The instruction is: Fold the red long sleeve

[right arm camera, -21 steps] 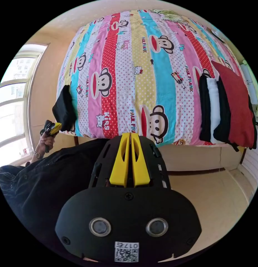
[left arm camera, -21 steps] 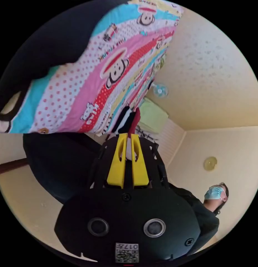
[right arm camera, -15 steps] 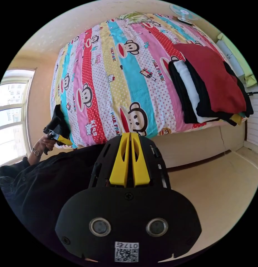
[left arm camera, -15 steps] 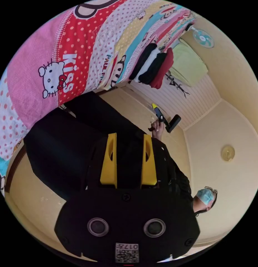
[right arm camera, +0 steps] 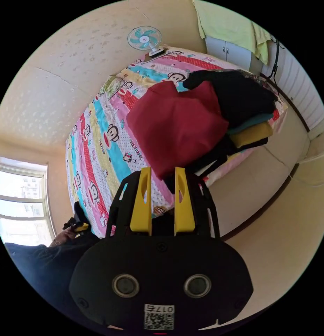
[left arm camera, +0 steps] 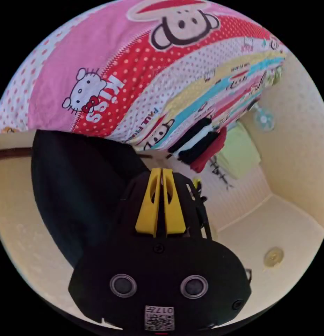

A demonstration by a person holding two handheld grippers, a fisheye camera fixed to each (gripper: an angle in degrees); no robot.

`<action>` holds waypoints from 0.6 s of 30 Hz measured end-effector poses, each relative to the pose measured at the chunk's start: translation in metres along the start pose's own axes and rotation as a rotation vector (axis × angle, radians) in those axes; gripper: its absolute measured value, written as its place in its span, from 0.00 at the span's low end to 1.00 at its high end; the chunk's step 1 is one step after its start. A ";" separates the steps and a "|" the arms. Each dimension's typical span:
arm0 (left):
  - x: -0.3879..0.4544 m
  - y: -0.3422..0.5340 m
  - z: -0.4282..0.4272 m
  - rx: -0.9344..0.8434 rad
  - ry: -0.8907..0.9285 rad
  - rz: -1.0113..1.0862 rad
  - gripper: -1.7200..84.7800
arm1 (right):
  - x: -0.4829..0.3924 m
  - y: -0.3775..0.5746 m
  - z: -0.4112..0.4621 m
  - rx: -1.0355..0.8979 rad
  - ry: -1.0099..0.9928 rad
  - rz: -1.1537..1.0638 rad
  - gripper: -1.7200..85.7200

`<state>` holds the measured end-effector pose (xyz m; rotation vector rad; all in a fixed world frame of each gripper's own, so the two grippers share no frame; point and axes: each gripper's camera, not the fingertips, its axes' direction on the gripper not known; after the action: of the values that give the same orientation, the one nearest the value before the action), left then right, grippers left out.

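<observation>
The bedsheet (right arm camera: 99, 140) is striped in pink, red with white dots, white with red dots, yellow and light blue, printed with cartoon monkey faces (a white cat with a red bow too, in the left gripper view). On it the long sleeve (right arm camera: 175, 126) is plain dark red, lying over a stack of clothes (right arm camera: 245, 115) in black, teal and mustard yellow. Both grippers have yellow jaws on black bodies. The fan (right arm camera: 144, 37) is turquoise, the hanging cloth (right arm camera: 228, 24) pale green, the walls (right arm camera: 57, 80) cream
</observation>
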<state>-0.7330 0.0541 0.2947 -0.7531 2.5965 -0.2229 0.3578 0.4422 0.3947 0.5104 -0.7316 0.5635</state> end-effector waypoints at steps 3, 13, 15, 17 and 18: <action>0.036 0.002 0.059 -0.292 -0.588 0.089 0.01 | 0.024 -0.061 -0.005 0.061 0.055 -0.026 0.16; 0.083 0.050 0.151 -0.145 -0.760 0.414 0.01 | -0.005 -0.108 0.010 -0.004 -0.405 -0.337 0.05; 0.091 0.069 0.144 -0.021 -0.632 0.506 0.01 | -0.051 -0.094 -0.009 0.031 -0.617 -0.480 0.05; 0.094 0.092 0.128 0.124 -0.485 0.602 0.02 | -0.108 -0.079 -0.008 -0.026 -0.692 -0.619 0.05; 0.094 0.097 0.124 0.161 -0.463 0.621 0.03 | -0.146 -0.066 -0.003 -0.045 -0.673 -0.698 0.05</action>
<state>-0.7956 0.0807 0.1247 0.0767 2.2002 -0.0539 0.3121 0.3524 0.2700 0.8764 -1.1216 -0.3026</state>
